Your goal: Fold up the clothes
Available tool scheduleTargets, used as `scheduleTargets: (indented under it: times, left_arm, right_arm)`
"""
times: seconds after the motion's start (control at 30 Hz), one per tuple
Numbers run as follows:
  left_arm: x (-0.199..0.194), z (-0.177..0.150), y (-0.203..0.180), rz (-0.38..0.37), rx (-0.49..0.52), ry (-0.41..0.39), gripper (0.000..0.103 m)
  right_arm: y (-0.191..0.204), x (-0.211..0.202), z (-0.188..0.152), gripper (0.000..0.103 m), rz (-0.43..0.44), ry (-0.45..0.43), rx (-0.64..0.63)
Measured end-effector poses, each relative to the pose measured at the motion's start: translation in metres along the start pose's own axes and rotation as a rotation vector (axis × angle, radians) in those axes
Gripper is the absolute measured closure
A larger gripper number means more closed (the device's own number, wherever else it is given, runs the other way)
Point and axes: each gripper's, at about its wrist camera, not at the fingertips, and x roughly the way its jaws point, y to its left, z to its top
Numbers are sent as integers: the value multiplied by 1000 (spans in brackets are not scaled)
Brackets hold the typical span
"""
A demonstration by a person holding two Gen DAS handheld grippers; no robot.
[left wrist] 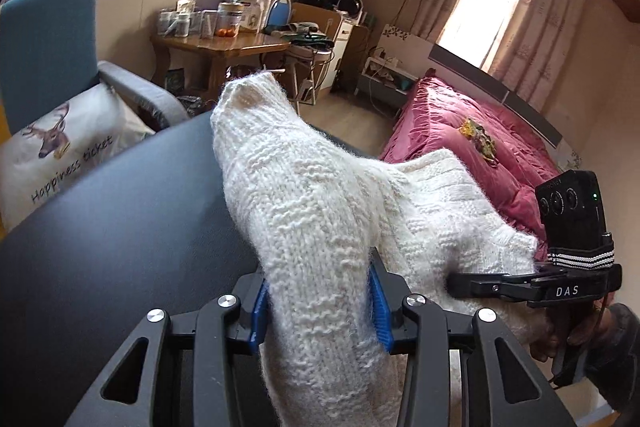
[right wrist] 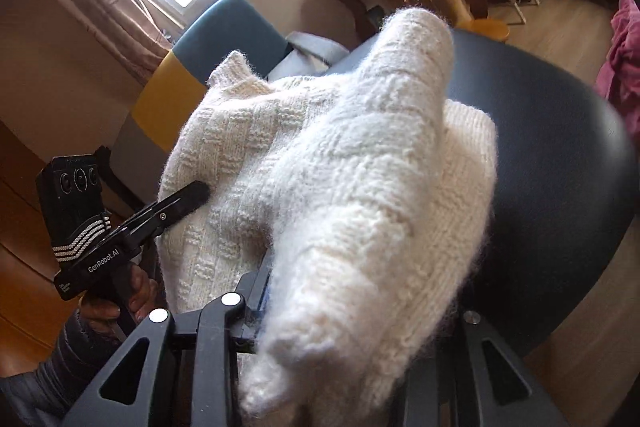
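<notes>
Left wrist view: cream-white chunky knitted wool sweater (left wrist: 320,211), a thick fold of it bunched between the blue pads (left wrist: 379,303) of the left hand-held gripper (left wrist: 320,301), which is clamped on the knit at a moderate width. The fabric rises ahead of the jaws to a peaked ribbed end; the remainder spreads to the right of the gripper over the dark grey round-edged desk (left wrist: 120,227).

Right wrist view: the same sweater (right wrist: 340,187) lies heaped over the right hand-held gripper (right wrist: 352,311), whose pads are buried under the knit; jaws fairly narrow, holding a fold of it. Item partly lifted, partly resting on the desk (right wrist: 560,155) ahead and to the right.

Each gripper appears in the other's view: the right one (left wrist: 452,281) beside the left, its tips pressed into the wool, with a black camera block strapped on top; the left one (right wrist: 200,191) to the left of the right.

Surroundings, beyond the desk: blue-backed armchair (left wrist: 48,39) with a white deer-print cushion (left wrist: 60,147) to the left; wooden side table (left wrist: 224,47) carrying jars ahead; bed with pink ruffled cover (left wrist: 460,131) to the right.
</notes>
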Motion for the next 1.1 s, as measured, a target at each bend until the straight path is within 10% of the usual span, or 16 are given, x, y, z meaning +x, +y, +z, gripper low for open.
scheduleTargets:
  times: [0.3,0.53,0.7,0.9,1.1]
  left_arm:
    - [130,14,14,52,-15,265,57]
    - [111,18,27,13,-71,219,49]
    - [68,34,23,54,-68,70,50]
    - [64,42,-7,35,-6,23,50]
    - [122,17,-26,101,-2,180,50]
  right_arm:
    - [-101,14,17,63,-66,-10,213]
    - [-150,6,7,53,63,3,390]
    - [-120,-66,16,53,-191,-159,117]
    - [-25,-35,48,56,-312,-153,-365]
    - [-80,41,33,64,-397,53,-251]
